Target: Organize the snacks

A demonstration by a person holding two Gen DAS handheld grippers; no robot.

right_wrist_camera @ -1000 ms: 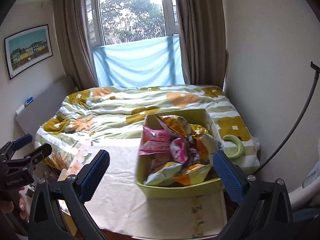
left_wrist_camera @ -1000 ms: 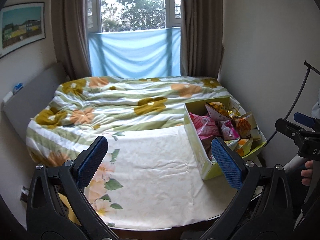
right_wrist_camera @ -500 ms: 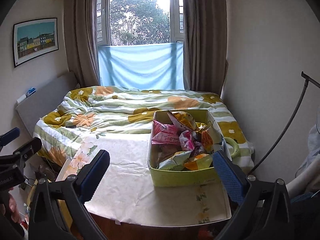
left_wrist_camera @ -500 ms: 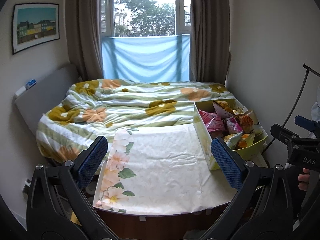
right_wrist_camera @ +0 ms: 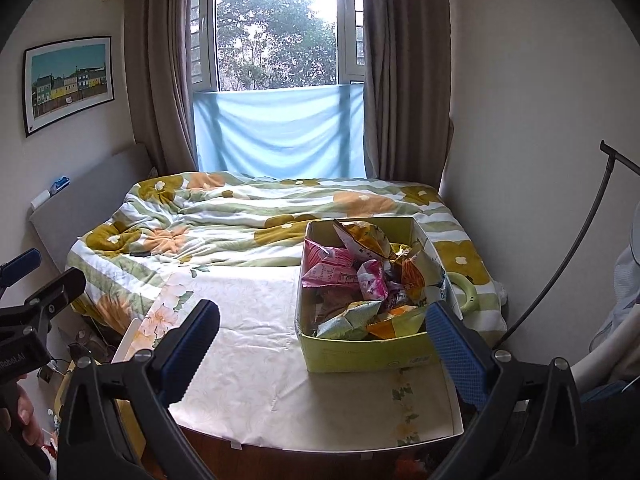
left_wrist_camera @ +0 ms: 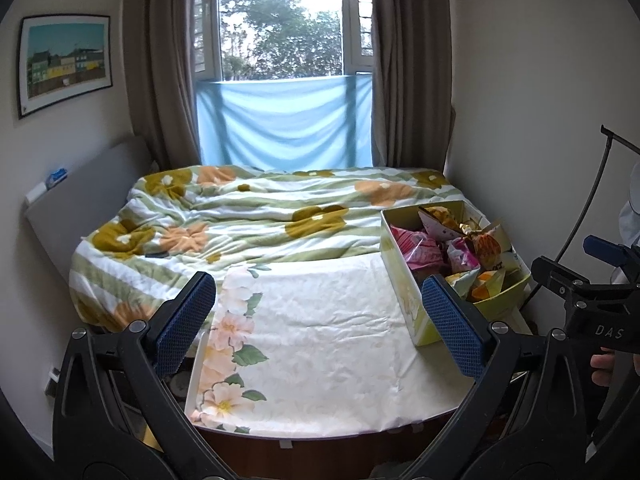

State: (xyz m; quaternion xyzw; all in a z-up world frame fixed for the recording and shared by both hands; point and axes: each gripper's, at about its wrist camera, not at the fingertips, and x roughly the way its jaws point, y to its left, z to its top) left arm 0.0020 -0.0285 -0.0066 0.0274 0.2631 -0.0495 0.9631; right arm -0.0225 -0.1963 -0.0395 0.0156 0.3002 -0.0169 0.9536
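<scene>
- Your left gripper (left_wrist_camera: 318,322) was spread wide with nothing between its blue pads (left_wrist_camera: 186,322), and it hung above the near edge of the white floral cloth (left_wrist_camera: 320,320) covering the table.
- From that gripper, the yellow-green box (left_wrist_camera: 408,294) lay ahead and to the right; its near corner sat just behind the right-hand pad in the left wrist view, and I cannot tell whether they touched.
- Your right gripper (right_wrist_camera: 322,338) was also spread wide and empty, and it hung near the table's front edge.
- In the right wrist view the box (right_wrist_camera: 360,350) stood straight ahead and slightly right, on the cloth, with the right-hand pad (right_wrist_camera: 456,346) overlapping its near right corner.
- There was one box, open-topped, filled with crumpled snack packets (right_wrist_camera: 360,284) piled loosely up to and above the rim.
- Among them you could see about two pink packets (right_wrist_camera: 328,268), a yellow-orange one (right_wrist_camera: 366,238) at the back, and a pale green one (right_wrist_camera: 348,318) beside an orange one at the front; the full count was hidden in the heap.
- No packet lay outside the box on the cloth.
- Behind the table was one bed with a flowered quilt (right_wrist_camera: 224,220).
- A pale green ring handle (right_wrist_camera: 466,292) lay on the quilt just right of the box.
</scene>
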